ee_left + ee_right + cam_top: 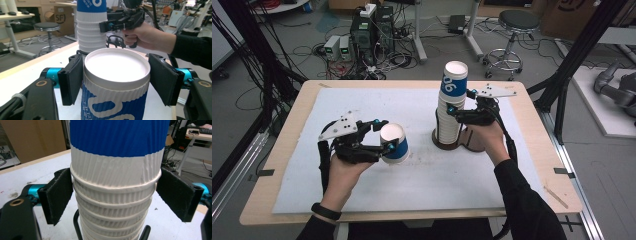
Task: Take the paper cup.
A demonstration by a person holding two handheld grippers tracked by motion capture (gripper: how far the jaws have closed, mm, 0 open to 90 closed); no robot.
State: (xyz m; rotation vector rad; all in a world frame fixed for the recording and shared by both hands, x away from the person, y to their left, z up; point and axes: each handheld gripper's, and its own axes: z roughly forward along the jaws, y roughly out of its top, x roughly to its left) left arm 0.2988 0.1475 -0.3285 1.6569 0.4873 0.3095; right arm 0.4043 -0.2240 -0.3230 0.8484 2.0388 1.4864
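**Setting the freed cup down beside the stack**

The left claw [384, 136] grips a single blue-and-white paper cup [394, 143], its pads pressed on the ribbed wall just under the rim, mouth tipped toward the camera in the high view. The cup sits low over the white mat [312, 170] on the counter [272, 200], left of the stack of paper cups [451, 107] and well apart from it. The right claw [462, 104] straddles that stack at mid height; in the right gripper view its pads lie against the stack's sides on the rolled rims, so I judge it closed on the stack to steady it.

To do the step well, the cup should come level before it meets the mat, so its base lands flat and does not roll. The grip should stay gentle, since the paper wall dents easily, and the pads should part only once the base rests. The right claw should hold the stack against its dark stand [452, 142] without tilting it.

The left forearm enters from below, wrist bent inward. The right forearm angles in, its hand behind the stack.
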